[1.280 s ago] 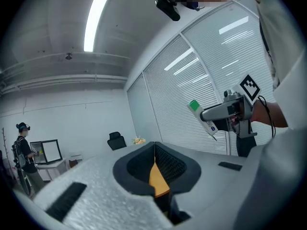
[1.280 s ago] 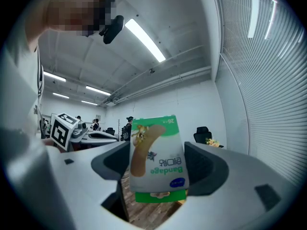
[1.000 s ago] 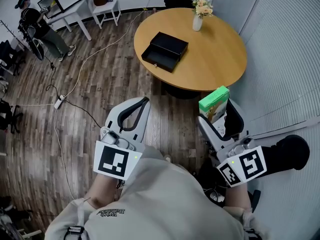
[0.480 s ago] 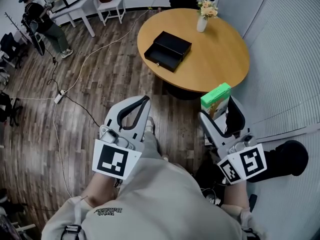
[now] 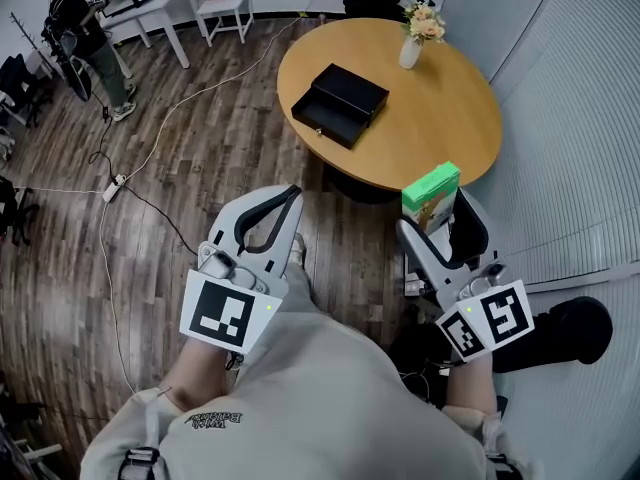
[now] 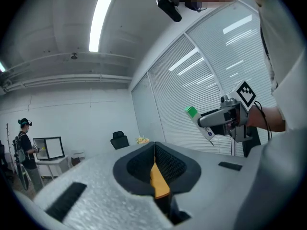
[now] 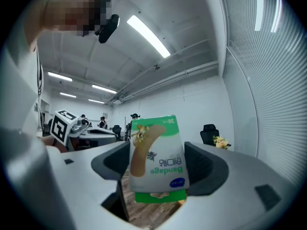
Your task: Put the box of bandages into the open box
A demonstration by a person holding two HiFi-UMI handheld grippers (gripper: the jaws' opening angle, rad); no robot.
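Note:
The black open box (image 5: 340,103) lies on the round wooden table (image 5: 450,118), well ahead of both grippers. My right gripper (image 5: 441,211) is held off the table's near edge and is shut on the green and white box of bandages (image 5: 431,192), which stands upright between its jaws. In the right gripper view the box of bandages (image 7: 157,158) fills the space between the jaws of the right gripper (image 7: 158,169). My left gripper (image 5: 286,200) hovers over the wooden floor, shut with nothing in it; in its own view the left gripper (image 6: 154,152) shows its jaws pressed together.
A white vase of flowers (image 5: 413,40) stands at the table's far edge. Cables and a power strip (image 5: 114,186) trail over the floor at left. A person (image 5: 82,34) stands by a white desk (image 5: 140,8) far left. A slatted wall (image 5: 570,118) runs along the right.
The table and black box have shifted slightly right and lower in the head view. Both grippers keep their pose, and the bandage box stays held in the right one.

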